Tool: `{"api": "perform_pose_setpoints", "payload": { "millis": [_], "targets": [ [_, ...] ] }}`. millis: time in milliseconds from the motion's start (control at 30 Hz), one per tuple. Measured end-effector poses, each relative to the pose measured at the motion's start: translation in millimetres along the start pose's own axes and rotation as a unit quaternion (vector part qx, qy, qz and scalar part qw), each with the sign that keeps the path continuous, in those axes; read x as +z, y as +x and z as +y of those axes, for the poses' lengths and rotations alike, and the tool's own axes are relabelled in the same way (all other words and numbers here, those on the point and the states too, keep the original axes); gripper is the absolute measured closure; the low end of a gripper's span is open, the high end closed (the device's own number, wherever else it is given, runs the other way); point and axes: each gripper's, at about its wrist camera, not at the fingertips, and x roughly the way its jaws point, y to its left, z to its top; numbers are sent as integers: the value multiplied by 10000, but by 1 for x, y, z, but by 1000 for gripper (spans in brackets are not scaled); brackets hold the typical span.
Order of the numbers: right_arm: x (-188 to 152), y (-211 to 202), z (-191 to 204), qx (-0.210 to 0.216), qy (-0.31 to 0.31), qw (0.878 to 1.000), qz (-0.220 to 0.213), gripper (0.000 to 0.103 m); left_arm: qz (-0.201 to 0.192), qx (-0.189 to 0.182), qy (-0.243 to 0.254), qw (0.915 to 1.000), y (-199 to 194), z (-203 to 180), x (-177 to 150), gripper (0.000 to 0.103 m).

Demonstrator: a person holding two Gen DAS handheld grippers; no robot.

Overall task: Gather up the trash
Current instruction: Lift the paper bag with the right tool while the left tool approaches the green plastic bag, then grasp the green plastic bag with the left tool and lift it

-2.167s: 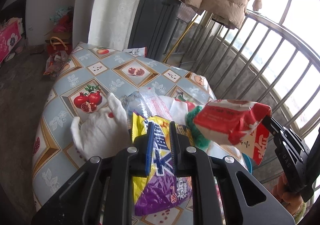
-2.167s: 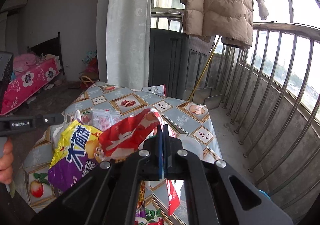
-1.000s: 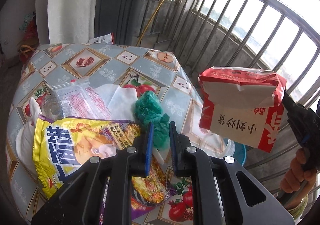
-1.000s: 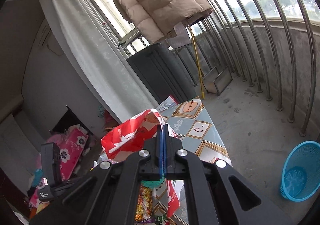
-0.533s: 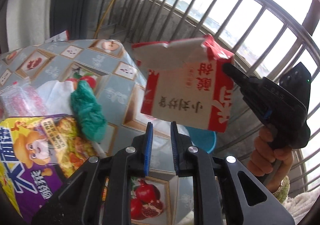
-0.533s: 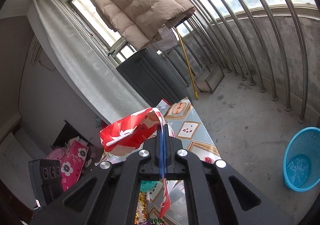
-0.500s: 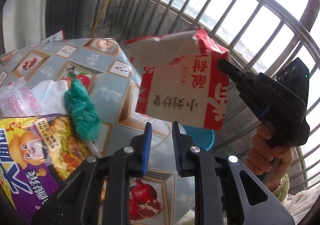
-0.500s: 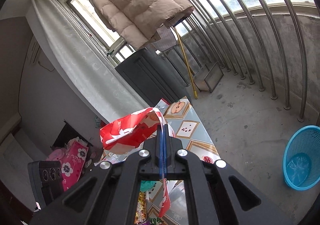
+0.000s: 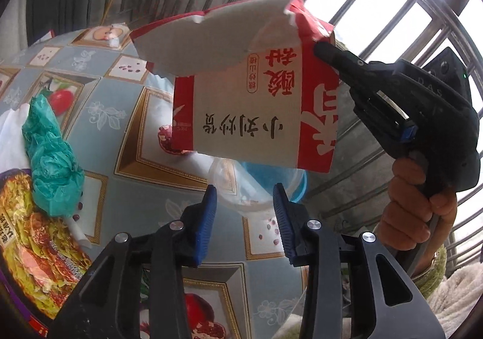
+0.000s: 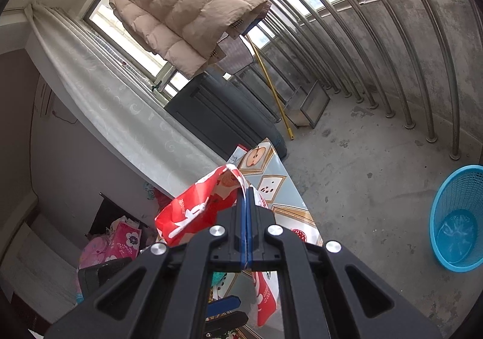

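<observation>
The right gripper [image 10: 245, 188] is clenched on the top edge of a red-and-white bag [image 9: 256, 97], holding it in the air past the table's [image 9: 126, 115] edge. The left gripper [image 9: 244, 197] is released, holding nothing. On the table lie a green wad [image 9: 51, 152] and a snack packet [image 9: 39, 263]. A blue basket [image 10: 455, 218] stands on the floor, apparently lined with clear plastic.

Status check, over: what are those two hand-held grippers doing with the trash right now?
Right hand-held gripper shut on red-and-white carton, held in the air. Left hand-held gripper open, empty. Blue basket on floor, nothing blocking it.
</observation>
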Motion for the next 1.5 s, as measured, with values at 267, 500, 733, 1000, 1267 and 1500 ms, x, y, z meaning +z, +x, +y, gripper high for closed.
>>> {"api": "perform_pose_setpoints", "payload": {
  "millis": [267,500,733,1000,1267,1500],
  "targets": [
    [-15,-3,-20,-88,306,9994,150,103,294,-87,-589,9978,3,16,-6,70],
    [-15,-20,-32,-102,550,9984,23,103,202,65,-541,9983,-19,12,-9,74],
    [7,-67,-35,-323,419,9966,-636,103,-186,325,-401,9985,-56,4,-4,74],
    [10,-102,-45,-364,429,9938,-958,103,-561,707,-312,9954,-94,-6,-3,74],
    [1,-103,-47,-214,538,9940,-930,103,-697,984,-425,9918,-98,8,-5,74],
    [-4,-101,-39,1,514,9948,-877,103,-791,1121,-540,9891,-110,10,-11,74]
  ]
}}
